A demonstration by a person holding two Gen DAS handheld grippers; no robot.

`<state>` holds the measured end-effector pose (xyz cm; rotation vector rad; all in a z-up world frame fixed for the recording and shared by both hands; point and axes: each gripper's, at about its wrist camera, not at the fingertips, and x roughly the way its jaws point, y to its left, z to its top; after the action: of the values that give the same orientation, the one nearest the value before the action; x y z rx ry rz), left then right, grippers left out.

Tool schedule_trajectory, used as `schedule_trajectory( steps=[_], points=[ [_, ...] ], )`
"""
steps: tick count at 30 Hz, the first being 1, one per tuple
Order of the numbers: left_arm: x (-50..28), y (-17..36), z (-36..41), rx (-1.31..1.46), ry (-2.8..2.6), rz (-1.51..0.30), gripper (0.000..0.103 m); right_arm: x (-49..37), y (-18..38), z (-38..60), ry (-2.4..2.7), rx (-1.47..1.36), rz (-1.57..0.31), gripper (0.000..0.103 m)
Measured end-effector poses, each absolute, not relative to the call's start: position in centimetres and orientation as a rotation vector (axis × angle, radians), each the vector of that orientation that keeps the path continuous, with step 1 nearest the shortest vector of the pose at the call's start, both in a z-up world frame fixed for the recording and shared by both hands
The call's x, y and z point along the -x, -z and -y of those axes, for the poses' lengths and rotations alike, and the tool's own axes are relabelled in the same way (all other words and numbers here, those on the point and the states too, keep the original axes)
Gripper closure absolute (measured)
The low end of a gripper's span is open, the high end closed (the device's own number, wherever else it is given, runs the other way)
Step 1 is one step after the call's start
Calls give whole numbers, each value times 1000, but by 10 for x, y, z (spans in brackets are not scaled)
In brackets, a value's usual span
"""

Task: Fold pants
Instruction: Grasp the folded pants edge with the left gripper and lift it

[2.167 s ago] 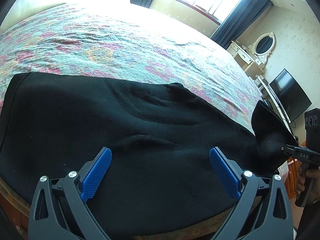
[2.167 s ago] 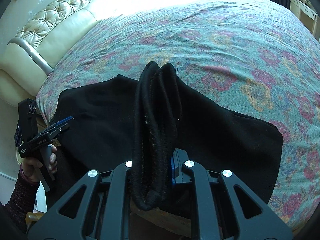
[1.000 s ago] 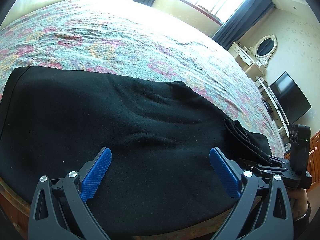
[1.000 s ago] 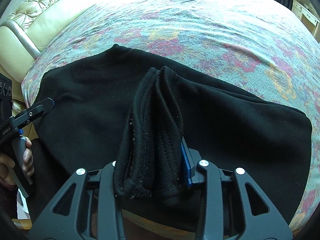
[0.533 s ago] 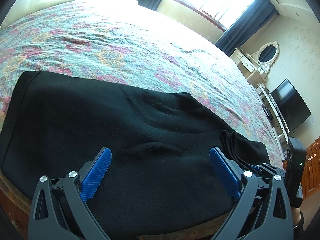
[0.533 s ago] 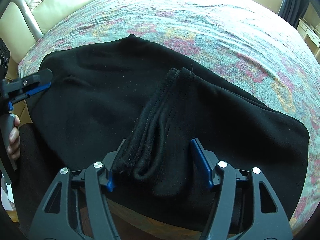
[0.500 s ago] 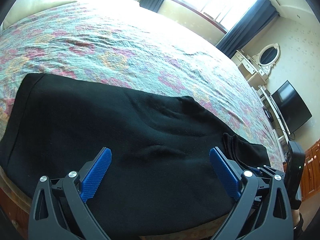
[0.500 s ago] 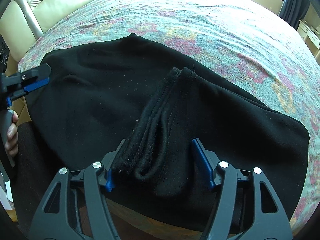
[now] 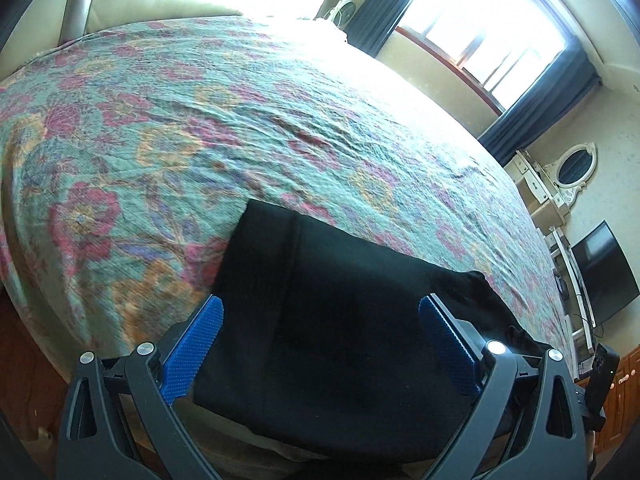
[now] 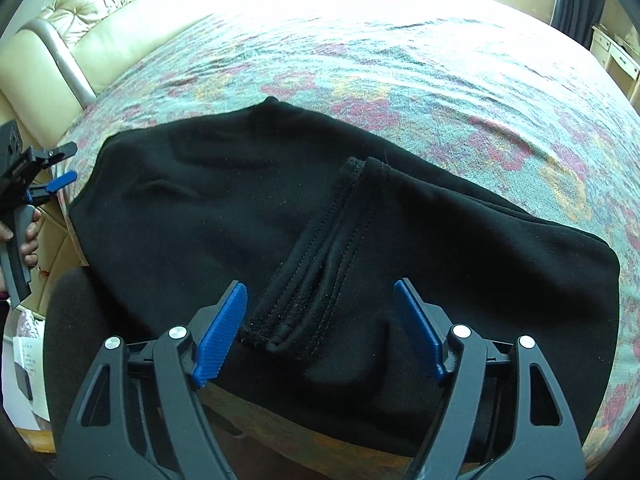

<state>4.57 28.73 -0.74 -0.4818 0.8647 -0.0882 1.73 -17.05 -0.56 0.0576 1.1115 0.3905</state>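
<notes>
bed (image 9: 280, 128) with a quilted floral bedspread (image 10: 440, 80) in teal, pink and orange, rumpled into low ridges. cream tufted headboard (image 10: 80, 12) with a silver rail at the bed's far end. bright window (image 9: 492, 40) flanked by dark blue curtains (image 9: 536, 108). white dressing table (image 9: 536, 184) carrying an oval mirror (image 9: 576, 168) stands against the pale wall beside the window. black flat screen (image 9: 604, 276) farther along that wall, switched off. small fan (image 9: 346, 10) just beside the left curtain. wooden cabinet (image 9: 624, 400) at the lower right edge.
</notes>
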Motion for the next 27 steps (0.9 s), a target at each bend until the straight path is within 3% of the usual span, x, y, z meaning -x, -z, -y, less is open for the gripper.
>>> schedule_trajectory(
  steps=[9, 27],
  points=[
    [-80, 39, -335, 488, 188, -984, 6, -13, 5, 186, -396, -171, -1135, 27],
    [-86, 56, -333, 724, 598, -962, 6, -17, 20, 184, -405, -239, -1185, 25]
  ],
)
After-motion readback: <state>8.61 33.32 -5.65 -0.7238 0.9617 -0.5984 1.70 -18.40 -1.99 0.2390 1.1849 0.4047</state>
